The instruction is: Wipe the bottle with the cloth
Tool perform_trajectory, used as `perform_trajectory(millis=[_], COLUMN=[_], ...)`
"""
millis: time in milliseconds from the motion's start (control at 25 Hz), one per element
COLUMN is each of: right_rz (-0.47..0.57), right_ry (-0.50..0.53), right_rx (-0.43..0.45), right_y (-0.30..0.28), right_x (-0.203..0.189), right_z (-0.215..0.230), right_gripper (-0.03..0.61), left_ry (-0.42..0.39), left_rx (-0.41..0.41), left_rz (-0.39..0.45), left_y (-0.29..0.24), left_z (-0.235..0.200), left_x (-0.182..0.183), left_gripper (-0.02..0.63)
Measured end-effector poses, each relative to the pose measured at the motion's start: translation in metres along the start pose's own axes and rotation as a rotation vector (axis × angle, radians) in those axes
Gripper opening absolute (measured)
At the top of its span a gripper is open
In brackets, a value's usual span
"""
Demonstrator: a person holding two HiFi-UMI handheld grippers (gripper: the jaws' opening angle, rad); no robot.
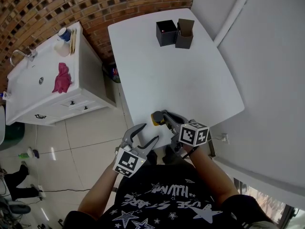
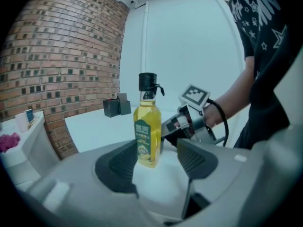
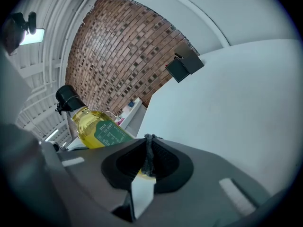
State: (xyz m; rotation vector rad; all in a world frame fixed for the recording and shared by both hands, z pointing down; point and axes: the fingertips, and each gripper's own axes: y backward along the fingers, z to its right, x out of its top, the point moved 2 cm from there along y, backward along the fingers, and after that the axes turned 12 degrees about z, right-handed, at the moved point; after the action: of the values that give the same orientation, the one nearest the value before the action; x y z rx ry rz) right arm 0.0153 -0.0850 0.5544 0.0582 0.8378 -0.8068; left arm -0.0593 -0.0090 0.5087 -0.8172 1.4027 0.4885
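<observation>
A bottle (image 2: 147, 126) of yellow oil with a black cap and green label stands upright near the table's front edge, also visible in the head view (image 1: 156, 118). My left gripper (image 2: 158, 149) is open, with the bottle just beyond its tips and the pads clear of it; the head view shows the left gripper (image 1: 148, 133) off the table edge. My right gripper (image 3: 149, 148) is shut on a thin dark grey cloth (image 3: 149, 157), with the bottle (image 3: 97, 129) close to its left. In the head view the right gripper (image 1: 165, 115) sits beside the bottle.
The white table (image 1: 176, 75) carries two black boxes (image 1: 174, 32) at its far end. A white sink cabinet (image 1: 43, 87) stands to the left with a pink rag (image 1: 62, 78) on it. A brick wall (image 1: 57, 8) runs behind it.
</observation>
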Motion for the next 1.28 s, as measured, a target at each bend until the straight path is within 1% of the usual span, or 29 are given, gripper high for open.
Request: perform_trajectory(millis=[120,280,360,400,440,520,560,680,800,840,960,1080,1120,1280], right_rz=[-0.008,-0.01,0.0,0.011,0.025,0.051,0.062,0.09,0.113,0.118,0.132,0.145,0.149,0.152], right_ry=[0.027,0.032,0.043,0.046,0.046,0.047,0.049,0.056,0.054,0.052,0.049,0.046,0.046,0.045], right_rx=[-0.013,-0.021,-0.026,-0.029,-0.033,-0.036,-0.036,-0.035,-0.035,-0.035,-0.037,-0.039,-0.037,-0.025], right_y=[-0.001,-0.001,0.001,0.003,0.005,0.011,0.014,0.025,0.034,0.037,0.044,0.05,0.052,0.057], right_x=[-0.003,-0.004,-0.002,0.001,0.005,0.012,0.015,0.026,0.032,0.034,0.036,0.039,0.04,0.042], right_z=[0.001,0.002,0.003,0.003,0.003,0.002,0.002,-0.001,-0.003,-0.004,-0.002,-0.002,-0.002,-0.002], right_gripper=[0.035,0.035,0.035,0.035,0.035,0.035,0.035,0.035,0.035,0.035,0.035,0.035,0.035,0.035], left_ry=[0.003,0.001,0.005,0.019,0.045,0.106,0.122,0.138,0.193,0.2,0.193,0.206,0.21,0.222], left_rx=[0.009,0.021,0.038,0.052,0.074,0.146,0.188,0.295,0.353,0.369,0.442,0.555,0.579,0.615], left_rz=[-0.004,-0.012,-0.018,-0.019,-0.018,-0.025,-0.037,-0.061,-0.069,-0.08,-0.11,-0.086,-0.08,-0.104], left_y=[0.002,0.005,0.004,0.003,0.002,-0.003,-0.006,-0.019,-0.033,-0.037,-0.046,-0.05,-0.051,-0.059], left_z=[0.001,0.003,0.004,0.005,0.004,0.002,0.0,-0.004,-0.002,-0.001,-0.002,-0.017,-0.022,-0.026], left_x=[-0.001,-0.002,-0.003,-0.003,-0.003,-0.003,-0.003,-0.002,0.004,0.004,0.004,0.008,0.009,0.009], left_gripper=[0.264,0.264,0.264,0.264,0.264,0.264,0.264,0.27,0.346,0.36,0.364,0.364,0.364,0.364])
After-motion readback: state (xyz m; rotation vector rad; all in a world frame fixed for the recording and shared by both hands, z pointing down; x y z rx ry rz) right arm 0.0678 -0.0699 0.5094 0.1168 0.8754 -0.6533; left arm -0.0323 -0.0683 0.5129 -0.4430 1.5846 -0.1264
